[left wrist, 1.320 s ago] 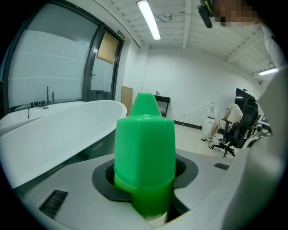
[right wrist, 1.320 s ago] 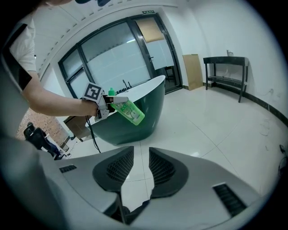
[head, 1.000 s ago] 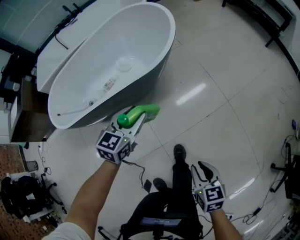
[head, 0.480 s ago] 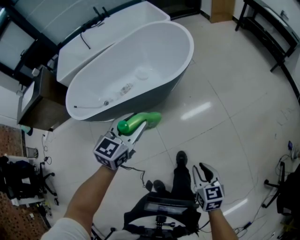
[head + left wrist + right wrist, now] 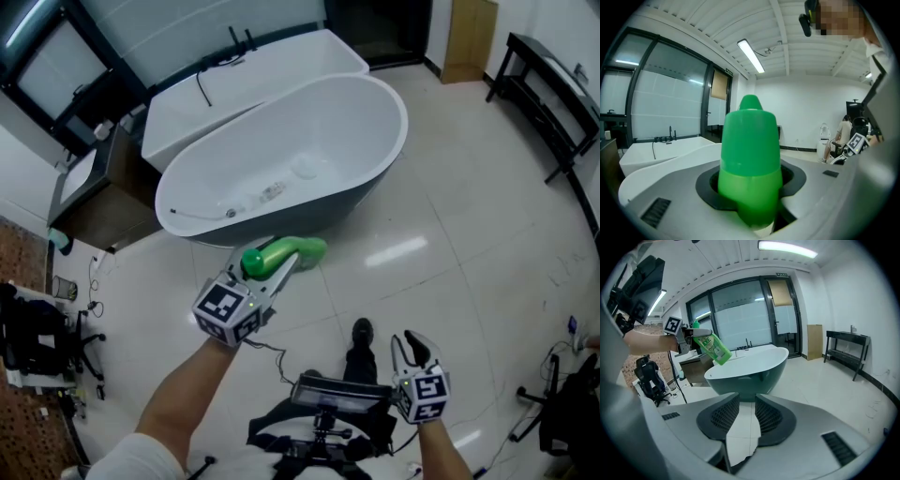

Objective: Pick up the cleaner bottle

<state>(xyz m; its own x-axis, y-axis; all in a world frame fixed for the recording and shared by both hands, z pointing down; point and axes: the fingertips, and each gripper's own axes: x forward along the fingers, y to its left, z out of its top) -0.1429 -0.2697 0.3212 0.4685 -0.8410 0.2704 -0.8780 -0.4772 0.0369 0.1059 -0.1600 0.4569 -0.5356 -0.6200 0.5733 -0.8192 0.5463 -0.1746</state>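
Observation:
The green cleaner bottle (image 5: 283, 252) is off the floor and lies tilted in my left gripper (image 5: 274, 264), which is shut on it. In the left gripper view the bottle (image 5: 750, 154) fills the middle, gripped between the two jaws of that gripper (image 5: 751, 187). The right gripper view shows the bottle (image 5: 713, 348) with its label, held in the air in front of the tub. My right gripper (image 5: 412, 349) hangs lower right, above the floor. It is open a little, and only floor tile shows in the gap of the right gripper (image 5: 746, 420).
A white oval bathtub (image 5: 397, 141) with a dark outside stands just beyond the bottle, with a rectangular white tub (image 5: 281, 58) behind it. A dark cabinet (image 5: 101, 204) is to the left and a black rack (image 5: 553, 103) to the right. The person's shoe (image 5: 361, 331) and cables lie below.
Both grippers have risen, the left one more, with the bottle still in its jaws. The head view now shows more of the room, with the tub farther off.

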